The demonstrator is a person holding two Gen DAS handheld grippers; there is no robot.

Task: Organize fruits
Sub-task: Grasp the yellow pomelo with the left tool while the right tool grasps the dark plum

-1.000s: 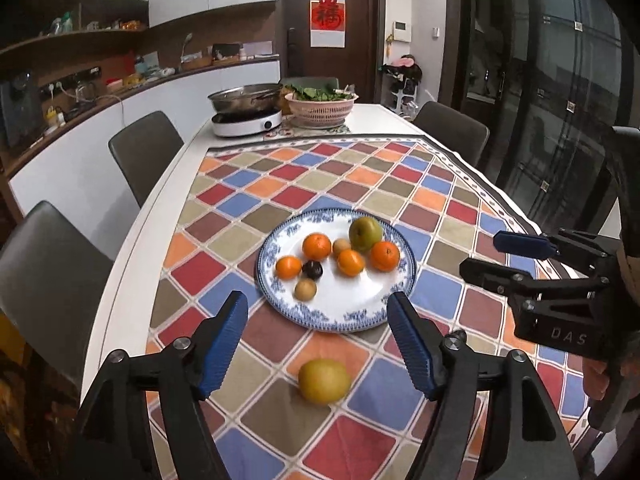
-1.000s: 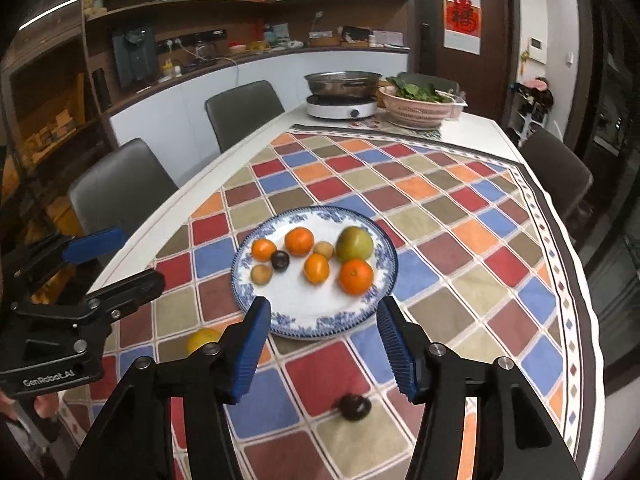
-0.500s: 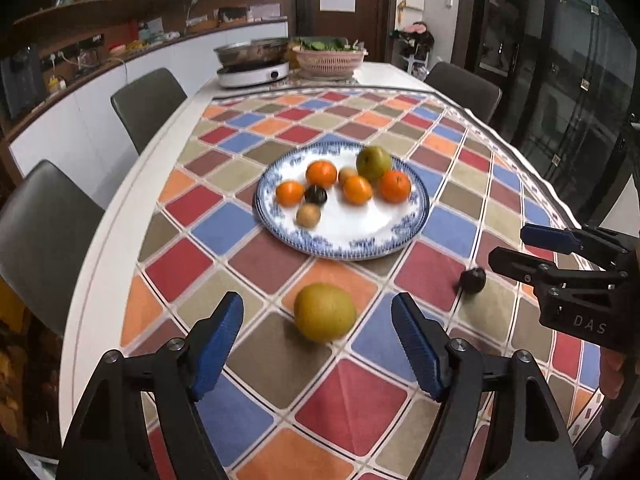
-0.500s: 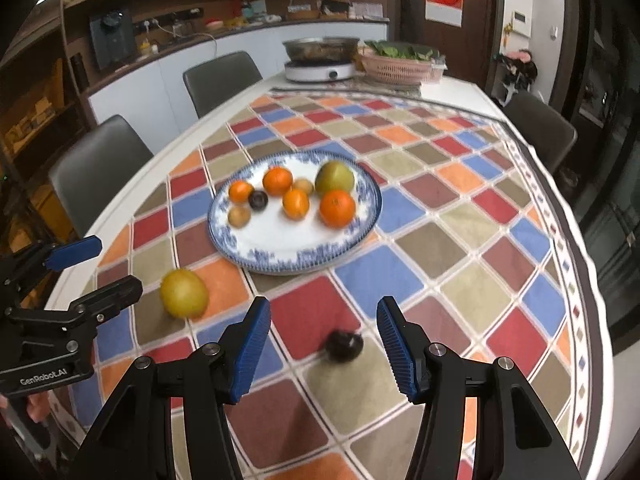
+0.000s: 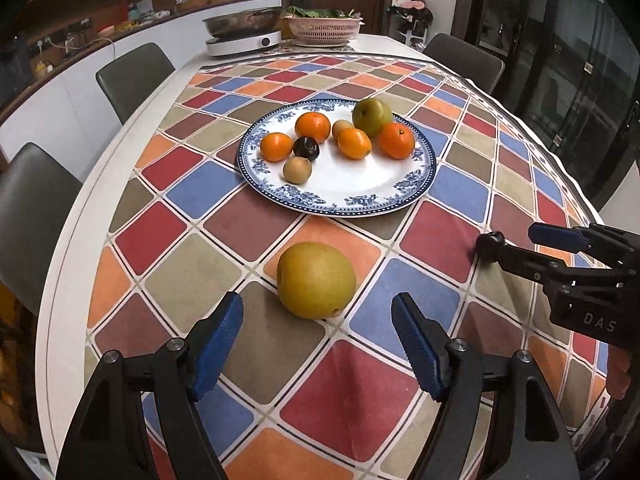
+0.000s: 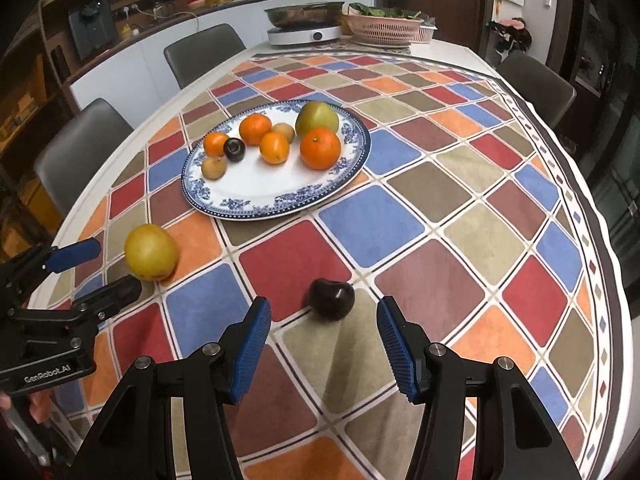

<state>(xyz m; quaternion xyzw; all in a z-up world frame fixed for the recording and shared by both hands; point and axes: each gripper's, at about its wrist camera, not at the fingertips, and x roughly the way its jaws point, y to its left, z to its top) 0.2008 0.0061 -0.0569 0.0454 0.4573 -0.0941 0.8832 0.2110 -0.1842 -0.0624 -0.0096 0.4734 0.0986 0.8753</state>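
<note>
A blue-patterned plate (image 5: 360, 196) (image 6: 260, 196) holds several oranges, kiwis, a dark plum and a green pear. A yellow pear (image 5: 316, 279) (image 6: 151, 252) lies on the tablecloth in front of the plate. My left gripper (image 5: 318, 344) is open and empty, just short of the yellow pear, jaws either side of it. A dark plum (image 6: 332, 298) lies on the cloth to the right. My right gripper (image 6: 324, 344) is open and empty, just short of the plum. In the left wrist view the right gripper (image 5: 516, 248) hides the plum.
The oval table carries a colourful checked cloth (image 6: 440, 208). At the far end stand a hotpot cooker (image 5: 244, 30) and a pink basket of greens (image 5: 324, 26). Grey chairs (image 5: 132, 76) line the left side. The table edge (image 6: 608, 272) curves at the right.
Both grippers have moved forward and down toward the table. The yellow pear and the dark plum now sit close before the open jaws. No fruit has moved.
</note>
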